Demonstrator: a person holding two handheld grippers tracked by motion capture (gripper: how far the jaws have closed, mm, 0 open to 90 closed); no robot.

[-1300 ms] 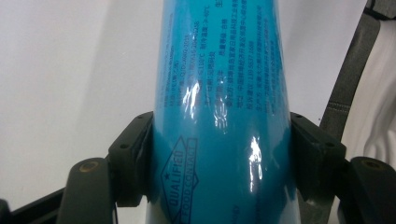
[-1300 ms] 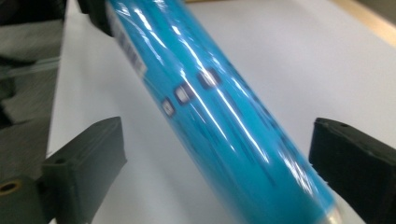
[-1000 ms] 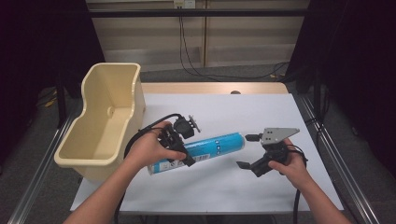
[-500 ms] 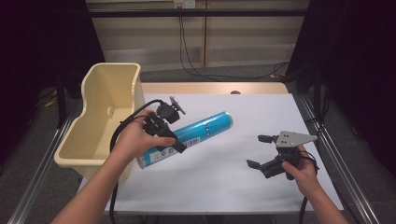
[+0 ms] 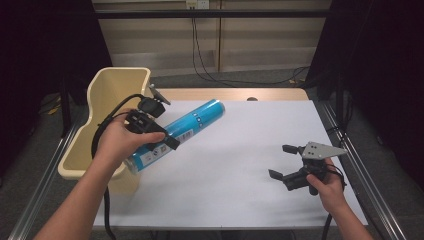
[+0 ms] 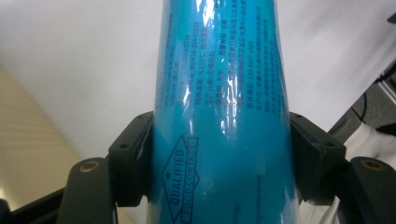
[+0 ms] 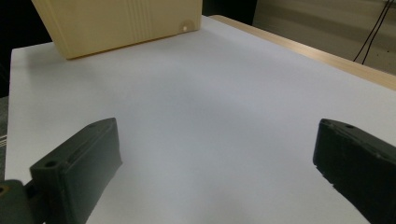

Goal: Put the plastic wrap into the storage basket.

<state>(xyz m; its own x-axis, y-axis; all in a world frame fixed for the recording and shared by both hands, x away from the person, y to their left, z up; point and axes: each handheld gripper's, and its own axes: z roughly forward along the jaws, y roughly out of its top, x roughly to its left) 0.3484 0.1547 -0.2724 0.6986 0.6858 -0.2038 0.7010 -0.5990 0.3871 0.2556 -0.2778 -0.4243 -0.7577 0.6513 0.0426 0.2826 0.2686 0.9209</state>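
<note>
Cylinder (image 5: pixel 176 134), glossy blue, printed label, clamped by left gripper (image 5: pixel 150 131).

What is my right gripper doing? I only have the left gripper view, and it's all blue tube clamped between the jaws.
Observer: The right gripper is open, with nothing between its jaws, low over the white table.
Operator: Where's the tube relative to the bin?
Observer: The blue tube is tilted, lower end over the beige bin corner, cap end out over the table.
Operator: Anything in the bin?
Observer: The visible inside looks bare, though the person's left hand hides the near part.
</note>
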